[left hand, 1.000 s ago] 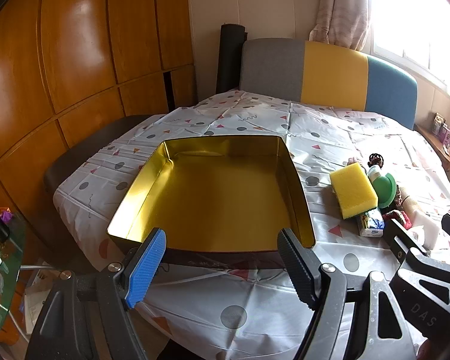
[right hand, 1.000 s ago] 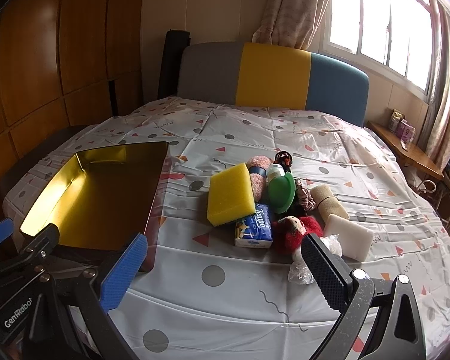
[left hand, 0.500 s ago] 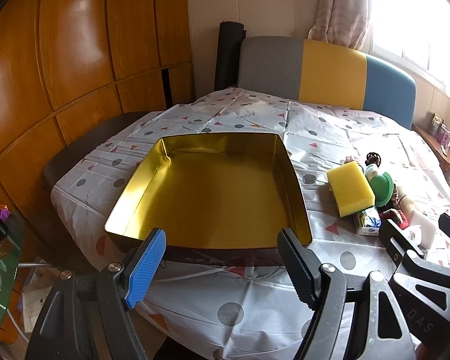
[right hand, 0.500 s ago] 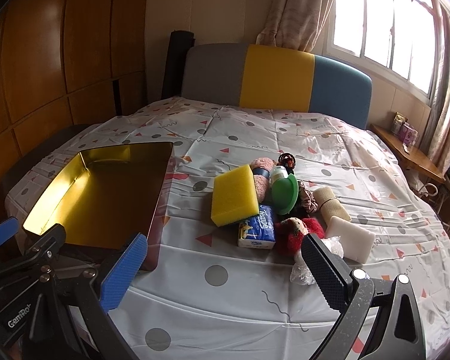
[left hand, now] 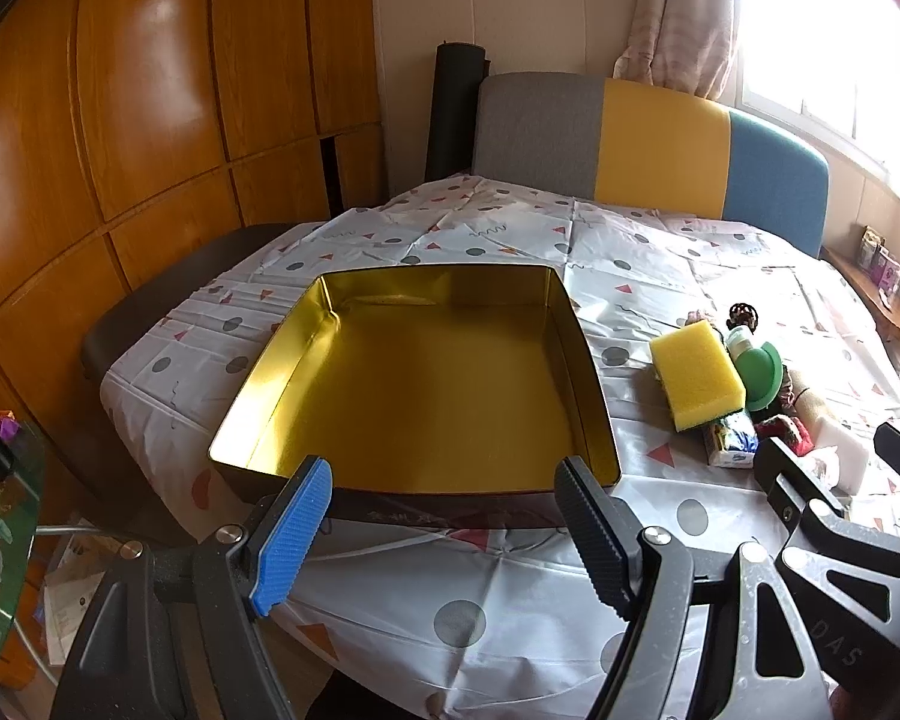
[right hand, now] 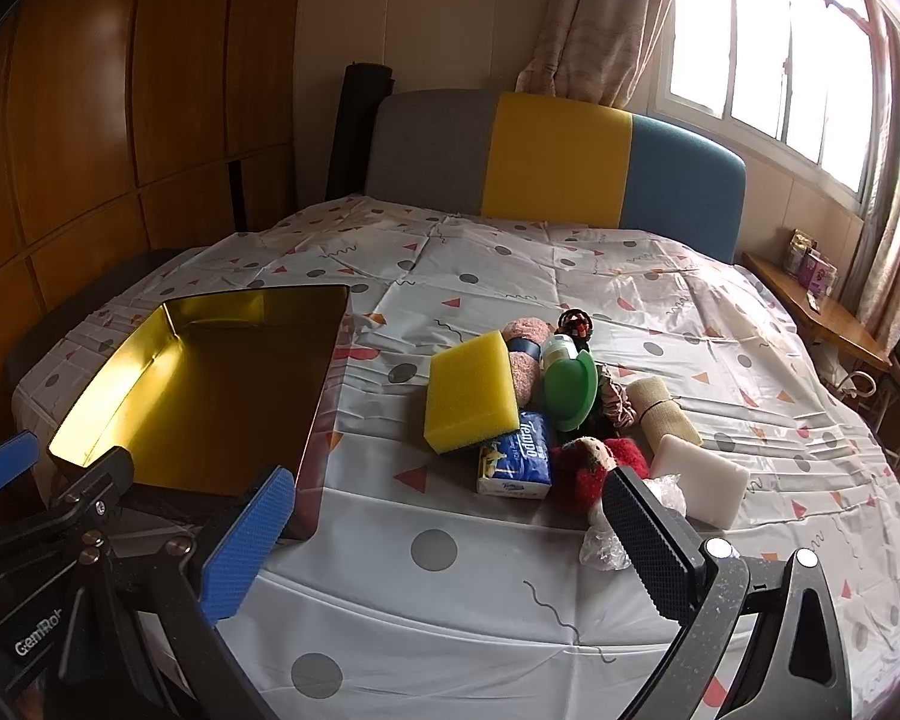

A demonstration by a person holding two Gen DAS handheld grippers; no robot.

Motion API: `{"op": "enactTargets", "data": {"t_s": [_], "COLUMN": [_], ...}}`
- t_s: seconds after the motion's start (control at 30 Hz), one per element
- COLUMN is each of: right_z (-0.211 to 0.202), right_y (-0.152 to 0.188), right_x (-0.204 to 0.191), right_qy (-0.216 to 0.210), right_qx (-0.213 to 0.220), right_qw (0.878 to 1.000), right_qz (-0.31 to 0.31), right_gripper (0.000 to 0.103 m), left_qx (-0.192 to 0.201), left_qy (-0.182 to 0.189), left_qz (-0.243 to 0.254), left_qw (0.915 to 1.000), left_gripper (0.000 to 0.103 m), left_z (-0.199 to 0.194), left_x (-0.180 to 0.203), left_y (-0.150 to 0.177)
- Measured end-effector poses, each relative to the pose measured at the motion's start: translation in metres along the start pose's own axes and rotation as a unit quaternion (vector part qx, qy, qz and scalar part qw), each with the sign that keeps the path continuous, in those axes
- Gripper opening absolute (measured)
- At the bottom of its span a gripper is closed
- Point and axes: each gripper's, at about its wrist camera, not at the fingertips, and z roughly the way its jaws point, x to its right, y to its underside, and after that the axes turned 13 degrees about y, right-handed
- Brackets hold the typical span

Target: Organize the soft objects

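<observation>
1. Left hand-held gripper (left hand: 444, 531): released, jaws wide, grasping nothing; it faces the empty gold tin (left hand: 588, 360) on the bed (right hand: 570, 276).
2. Right hand-held gripper (right hand: 450, 540): released, grasping nothing.
3. Soft objects lie heaped right of the tin: yellow sponge (right hand: 471, 391), tissue pack (right hand: 516, 461), red plush toy (right hand: 594, 468), white sponge (right hand: 699, 479).
4. Governing relation: the heap lies directly ahead of the right hand-held gripper, which is judged nearer; the yellow sponge's long axis runs roughly away from it.
</observation>
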Motion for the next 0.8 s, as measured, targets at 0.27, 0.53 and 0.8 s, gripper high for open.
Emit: {"op": "enactTargets", "data": {"t_s": [0.27, 0.53, 0.8], "right_z": [0.0011, 0.0036, 0.0046], "right_y": [-0.0002, 0.0017, 0.0031], "right_x": [-0.0004, -0.0003, 0.0027], "right_qy": [-0.002, -0.004, -0.004], "right_qx": [-0.002, -0.007, -0.009], "right_qw": [1.000, 1.000, 1.000], "right_qz": [0.000, 0.001, 0.002], "right_gripper": [0.103, 0.103, 0.103], "left_qx": [-0.004, -0.011, -0.014], "left_qy": [0.005, 0.010, 0.013], "left_qz": [-0.002, -0.001, 0.003], "left_qw": [1.0000, 0.9999, 0.9998], "left_gripper": [0.078, 0.078, 0.078], "left_z": [0.0023, 0.0051, 0.0064], "left_x": [-0.0009, -0.0007, 0.0010], "left_y": [0.0006, 0.0015, 0.0036]}}
